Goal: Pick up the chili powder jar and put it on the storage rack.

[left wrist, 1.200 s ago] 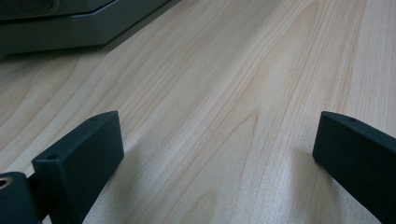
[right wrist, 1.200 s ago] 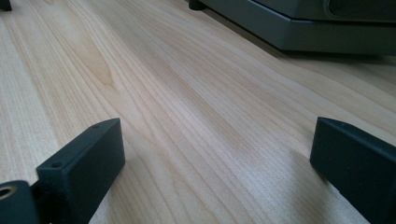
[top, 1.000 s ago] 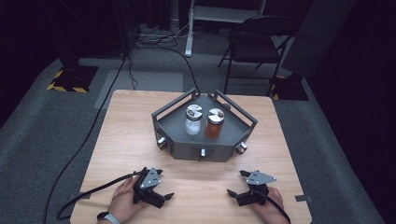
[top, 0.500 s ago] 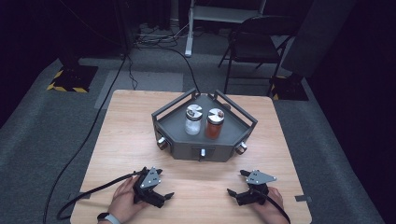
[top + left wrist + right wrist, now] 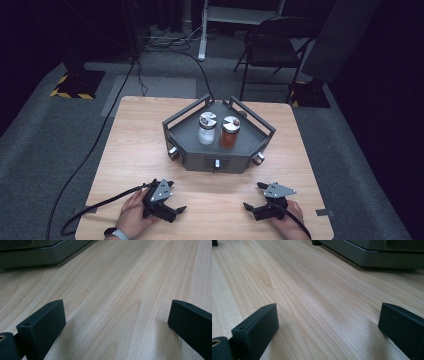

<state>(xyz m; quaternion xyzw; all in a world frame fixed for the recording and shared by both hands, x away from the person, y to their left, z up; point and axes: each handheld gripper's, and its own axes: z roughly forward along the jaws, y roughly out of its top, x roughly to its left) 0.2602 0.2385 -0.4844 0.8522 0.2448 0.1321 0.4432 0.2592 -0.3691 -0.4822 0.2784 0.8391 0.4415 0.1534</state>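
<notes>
Nothing started yet, by look of it. Left gripper [image 5: 169, 201] and right gripper [image 5: 258, 199] both rest on table [image 5: 135, 150] near its front edge, jaws spread wide, nothing between them. Two jars sit side by side, upright, in grey tray [image 5: 250, 146] at table centre toward rear edge: clear jar [image 5: 207, 128] on left, orange-filled jar [image 5: 230, 132] on right. Jars well apart from both grippers. All handling left to do.

Bare light wooden surface [image 5: 150, 145] is left open across the lower frame; mid-frame, passage is blocked by the dark grey railed metal tray [image 5: 197, 159].
</notes>
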